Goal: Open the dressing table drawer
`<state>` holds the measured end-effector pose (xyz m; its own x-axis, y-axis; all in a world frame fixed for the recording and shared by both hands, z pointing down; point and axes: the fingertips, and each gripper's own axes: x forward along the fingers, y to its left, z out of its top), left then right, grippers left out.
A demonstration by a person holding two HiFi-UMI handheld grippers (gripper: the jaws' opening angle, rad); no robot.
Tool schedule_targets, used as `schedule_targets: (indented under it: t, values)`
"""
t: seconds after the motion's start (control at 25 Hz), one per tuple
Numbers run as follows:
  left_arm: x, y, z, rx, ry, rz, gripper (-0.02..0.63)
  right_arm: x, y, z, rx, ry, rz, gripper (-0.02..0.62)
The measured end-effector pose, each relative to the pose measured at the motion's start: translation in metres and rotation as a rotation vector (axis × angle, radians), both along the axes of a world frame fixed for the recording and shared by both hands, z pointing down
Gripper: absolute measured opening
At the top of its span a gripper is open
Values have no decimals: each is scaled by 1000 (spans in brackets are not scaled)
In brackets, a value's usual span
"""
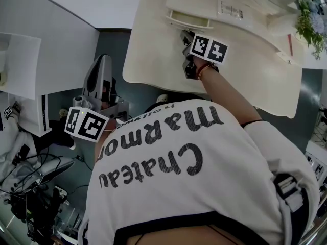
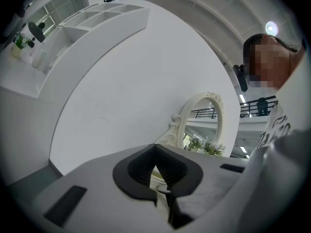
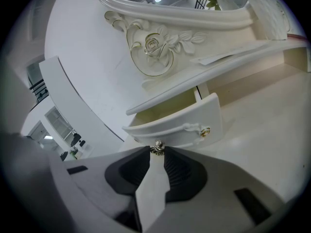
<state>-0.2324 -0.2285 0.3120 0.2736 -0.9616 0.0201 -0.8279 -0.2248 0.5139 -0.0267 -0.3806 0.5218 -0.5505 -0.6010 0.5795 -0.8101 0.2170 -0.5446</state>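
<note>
Right gripper [image 3: 157, 152] clamped on small metal knob [image 3: 157, 147], white curved drawer [image 3: 180, 123] partly pulled out, left gripper [image 2: 155, 150] closed, empty

Head view: the right gripper [image 1: 186, 39] hid the knob [image 3: 157, 148] of the drawer [image 1: 190, 17], and the shirt [image 1: 204, 177] covered the table's [image 1: 153, 65] near edge. The mirror [image 3: 165, 8] ran off the top of the right gripper view.

Setting: a staged bedroom corner inside a large hall, not a lived-in home.
Evidence:
- Cream dressing table [image 1: 148, 60] with carved mirror [image 2: 200, 123]. Its drawer [image 3: 180, 125] and gilt knob [image 3: 156, 148] sit right at the right gripper [image 3: 156, 152].
- 1 bare curved white wall [image 2: 131, 81] ahead of the left gripper [image 2: 156, 165].
- Balcony railings [image 2: 204, 112] show in the mirror.
- Cables [image 1: 25, 188] lie on the floor beside the left gripper.
</note>
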Motion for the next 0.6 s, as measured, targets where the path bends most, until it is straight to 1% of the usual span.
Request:
schedule_targets:
  t: [0.6]
  values:
    - [0, 1, -1, -3, 7, 9, 21, 1, 5, 0, -18, -13, 10, 103]
